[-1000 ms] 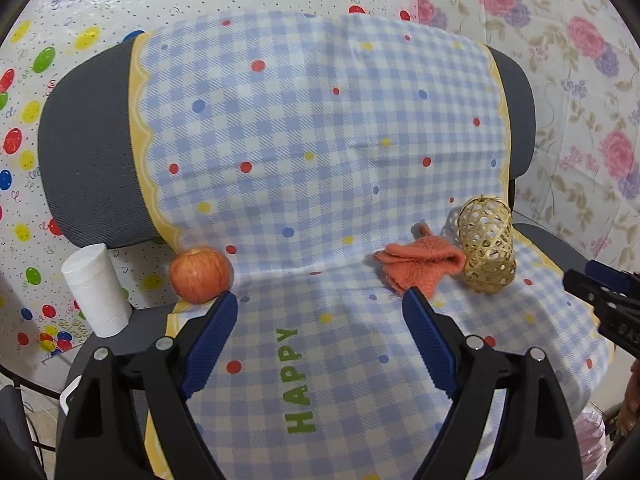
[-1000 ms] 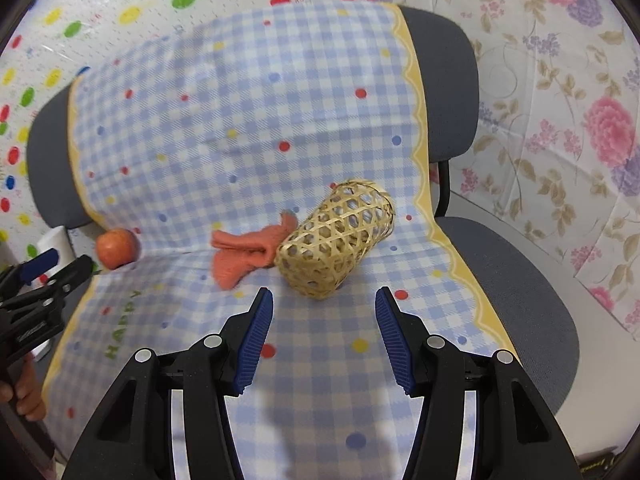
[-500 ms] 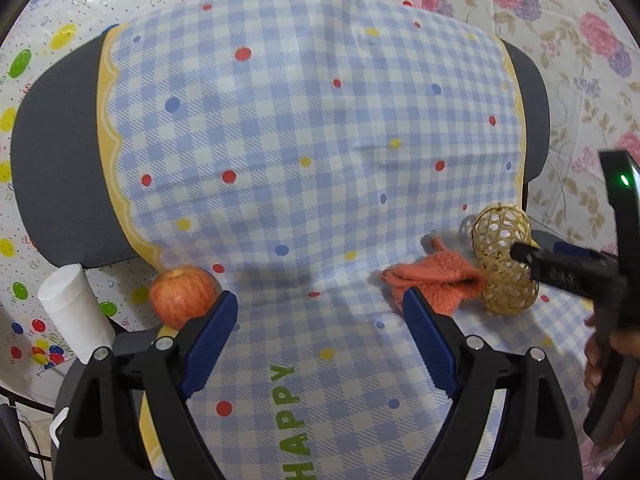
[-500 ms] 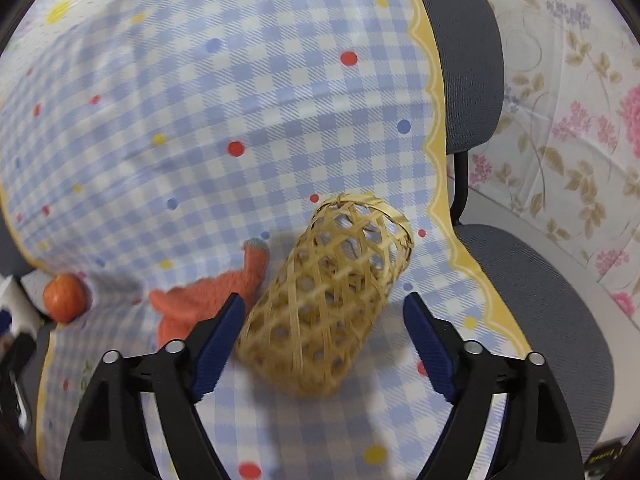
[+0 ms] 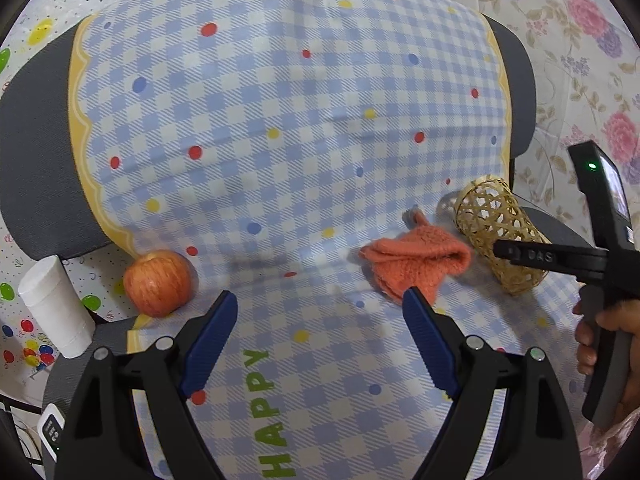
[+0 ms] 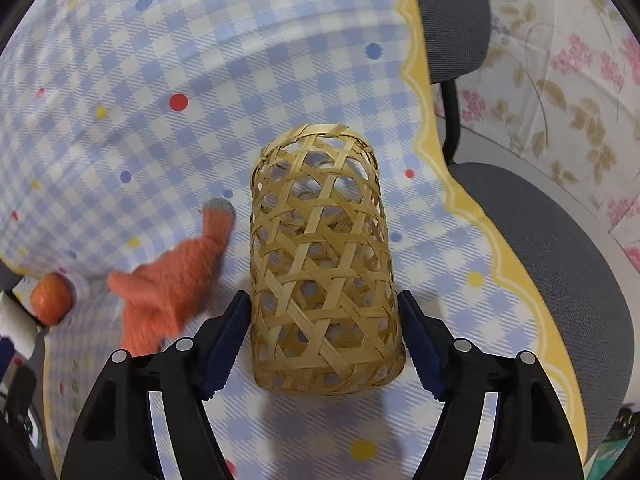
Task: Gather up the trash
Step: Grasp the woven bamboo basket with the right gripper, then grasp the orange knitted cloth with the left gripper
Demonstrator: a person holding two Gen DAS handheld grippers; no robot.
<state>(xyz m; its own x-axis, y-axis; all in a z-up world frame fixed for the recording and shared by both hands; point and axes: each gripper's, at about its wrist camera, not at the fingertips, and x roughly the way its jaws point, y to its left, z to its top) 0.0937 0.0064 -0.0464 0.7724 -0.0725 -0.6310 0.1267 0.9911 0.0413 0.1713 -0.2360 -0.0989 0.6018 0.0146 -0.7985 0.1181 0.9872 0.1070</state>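
A woven bamboo basket (image 6: 324, 264) lies on its side on the checked cloth over a chair seat. My right gripper (image 6: 322, 332) is open, its jaws straddling the basket's near end, close to its sides. The basket also shows in the left wrist view (image 5: 498, 232) with the right gripper (image 5: 532, 258) over it. An orange knitted cloth (image 5: 416, 260) lies left of the basket and shows in the right wrist view (image 6: 172, 284). A red apple (image 5: 158, 282) sits at the seat's left edge. My left gripper (image 5: 320, 336) is open and empty, above the seat's front.
A white paper cup (image 5: 54, 308) stands left of the chair, beside the apple. The grey chair back (image 5: 32, 168) rises behind under the checked cloth (image 5: 280, 120). Grey seat edge (image 6: 560, 264) and floral sheet (image 6: 560, 80) lie to the right.
My right gripper has moved forward and down so its open jaws now flank the basket. My left gripper has shifted slightly closer to the seat.
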